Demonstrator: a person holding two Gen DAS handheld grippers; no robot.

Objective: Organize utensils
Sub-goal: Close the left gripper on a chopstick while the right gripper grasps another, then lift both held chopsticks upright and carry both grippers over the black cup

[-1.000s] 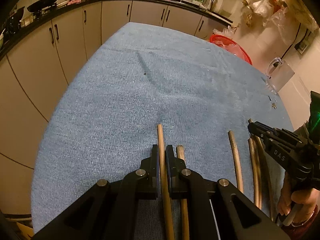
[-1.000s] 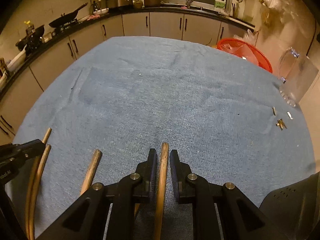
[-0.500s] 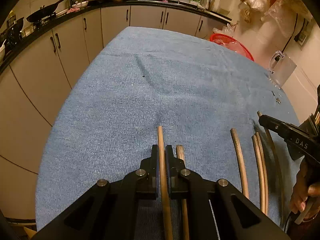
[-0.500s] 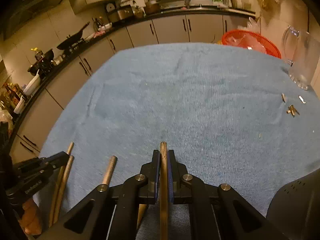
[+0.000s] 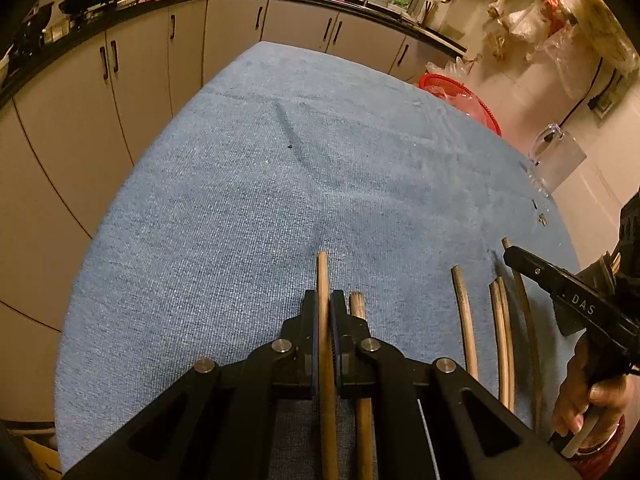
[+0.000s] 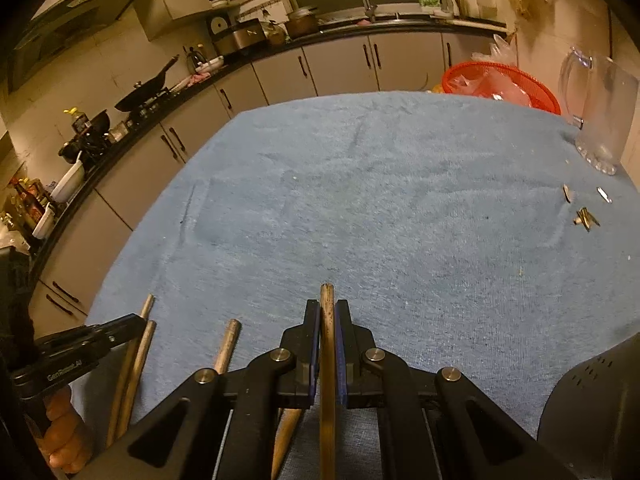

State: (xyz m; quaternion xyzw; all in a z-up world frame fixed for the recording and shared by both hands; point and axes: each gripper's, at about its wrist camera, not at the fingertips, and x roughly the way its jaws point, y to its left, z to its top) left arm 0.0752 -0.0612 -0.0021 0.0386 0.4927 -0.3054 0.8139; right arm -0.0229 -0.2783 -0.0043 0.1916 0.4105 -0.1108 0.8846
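Wooden chopsticks lie side by side on the blue cloth-covered table [image 5: 280, 200]. My left gripper [image 5: 324, 300] is shut on a pale chopstick [image 5: 322, 272] that sticks out past its tips. A thicker stick [image 5: 356, 304] lies just to its right, and several more chopsticks [image 5: 464, 312] lie further right. My right gripper [image 6: 327, 308] is shut on a darker chopstick [image 6: 327, 294]. In the left wrist view the right gripper [image 5: 514, 256] comes in from the right edge, held by a hand [image 5: 588, 408]. In the right wrist view the left gripper [image 6: 134, 326] shows at the left over two chopsticks [image 6: 138, 352].
A red basket [image 6: 500, 84] and a clear jug [image 6: 600, 120] stand at the table's far right. Small metal bits [image 6: 586, 216] lie on the cloth near the jug. A black chair back [image 6: 592, 408] rises at the near right. Kitchen cabinets [image 5: 120, 92] run behind and to the left.
My right gripper's jaws closed onto the darker chopstick, and its view tipped and rolled a little. My left gripper stayed shut on its chopstick without moving.
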